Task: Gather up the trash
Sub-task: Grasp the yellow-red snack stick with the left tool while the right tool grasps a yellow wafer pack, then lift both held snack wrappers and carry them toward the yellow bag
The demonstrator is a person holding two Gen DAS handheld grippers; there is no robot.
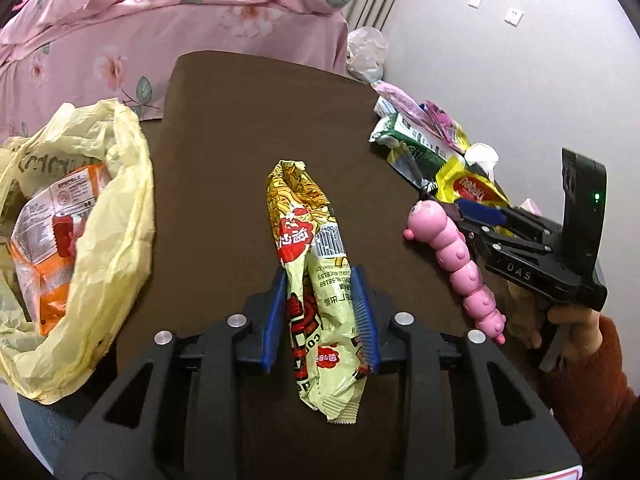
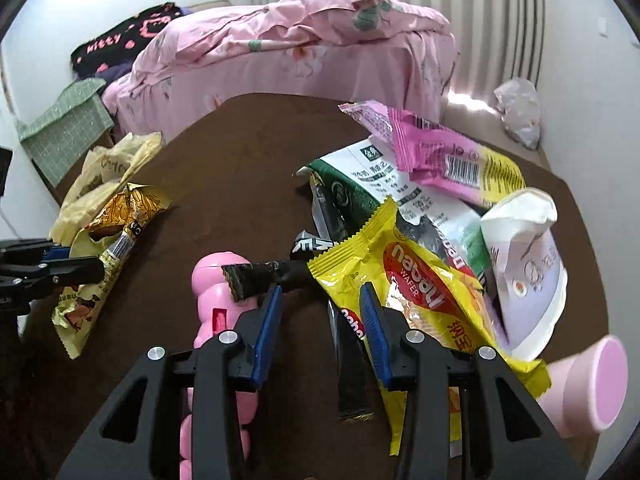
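A crumpled yellow noodle wrapper (image 1: 316, 280) lies on the brown table (image 1: 224, 152), between the blue pads of my left gripper (image 1: 320, 284); the jaws stand open around it. It also shows in the right wrist view (image 2: 100, 264). A yellow plastic bag (image 1: 100, 240) holding an orange packet lies at the left. My right gripper (image 2: 320, 292) is open over a pile of wrappers: a yellow wafer packet (image 2: 416, 292), a black wrapper (image 2: 264, 274), a green-white packet (image 2: 360, 188), a pink packet (image 2: 432, 148) and a crushed white cup (image 2: 528, 248).
A pink caterpillar toy (image 1: 460, 256) lies between the two grippers; it shows in the right wrist view (image 2: 218, 292). A pink cup (image 2: 588, 388) lies at the right edge. A pink bed (image 2: 300, 52) stands behind the table. A crumpled clear bag (image 2: 518, 112) lies on the floor.
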